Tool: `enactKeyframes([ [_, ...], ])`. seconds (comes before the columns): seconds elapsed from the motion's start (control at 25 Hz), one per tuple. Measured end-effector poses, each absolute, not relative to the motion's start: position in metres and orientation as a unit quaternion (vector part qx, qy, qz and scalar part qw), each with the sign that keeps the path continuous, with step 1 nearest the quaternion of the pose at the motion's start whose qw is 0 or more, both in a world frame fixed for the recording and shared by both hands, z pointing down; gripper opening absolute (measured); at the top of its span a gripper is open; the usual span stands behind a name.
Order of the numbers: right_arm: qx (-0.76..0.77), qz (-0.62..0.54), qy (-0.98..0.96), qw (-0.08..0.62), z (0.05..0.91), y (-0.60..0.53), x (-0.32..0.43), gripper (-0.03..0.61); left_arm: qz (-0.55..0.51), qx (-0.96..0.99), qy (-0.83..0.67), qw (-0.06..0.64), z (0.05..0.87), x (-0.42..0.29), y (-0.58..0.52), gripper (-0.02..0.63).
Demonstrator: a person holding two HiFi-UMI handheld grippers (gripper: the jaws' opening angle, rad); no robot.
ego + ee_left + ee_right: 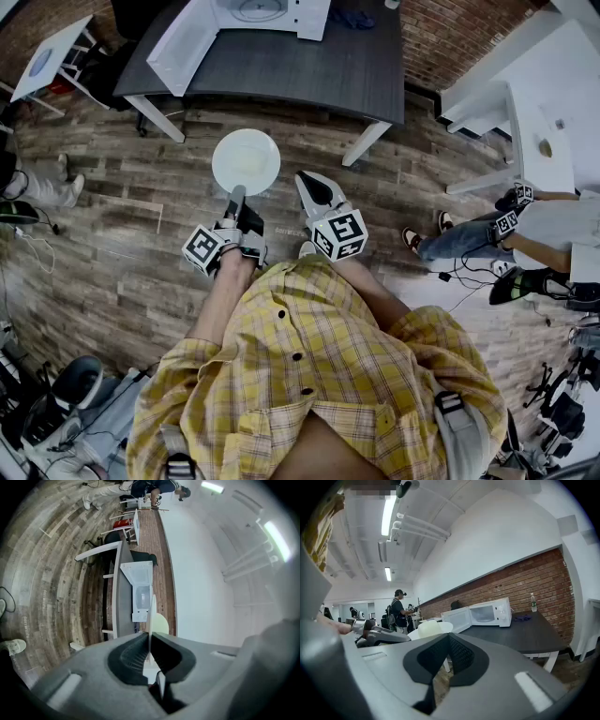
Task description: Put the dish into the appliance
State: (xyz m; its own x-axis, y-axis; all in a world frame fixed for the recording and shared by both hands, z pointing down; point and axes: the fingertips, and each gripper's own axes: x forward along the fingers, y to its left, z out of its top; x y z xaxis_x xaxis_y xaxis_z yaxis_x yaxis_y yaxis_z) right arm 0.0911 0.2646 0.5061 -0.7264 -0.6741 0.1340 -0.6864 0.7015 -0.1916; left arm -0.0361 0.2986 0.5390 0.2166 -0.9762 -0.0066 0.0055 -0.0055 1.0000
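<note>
A round white dish (pixel 246 161) is held out over the wood floor, with my left gripper (pixel 235 196) shut on its near rim. In the left gripper view the dish (pixel 150 616) stands edge-on, pinched between the jaws of the left gripper (pixel 150 638). The white microwave (pixel 246 21) sits with its door swung open on a dark table (pixel 309 70) ahead. The microwave (pixel 483 613) shows its empty cavity in the right gripper view. My right gripper (pixel 304 181) hovers just right of the dish, shut and holding nothing. The right gripper (pixel 449 638) points toward the table.
White tables (pixel 525 112) stand at the right, and a seated person (pixel 525 230) is beside them. A small white table (pixel 49 54) is at the far left, near someone's shoes (pixel 42 187). A bottle (pixel 533 603) stands on the dark table. People (pixel 399 607) stand far back.
</note>
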Motion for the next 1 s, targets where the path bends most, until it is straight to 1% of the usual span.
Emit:
enactKeyframes([
  [0.44, 0.359, 0.106, -0.927, 0.018, 0.497, 0.273, 0.103, 0.005, -0.452, 0.543, -0.447, 0.548, 0.536, -0.027, 0.309, 0.014],
  [0.72, 0.344, 0.100, -0.934, 0.011, 0.499, 0.270, 0.126, 0.005, -0.465, 0.537, -0.462, 0.532, 0.540, -0.012, 0.312, 0.014],
  [1.0, 0.314, 0.101, -0.944, 0.005, 0.500, 0.268, 0.128, 0.005, -0.470, 0.533, -0.475, 0.519, 0.539, 0.004, 0.316, 0.014],
])
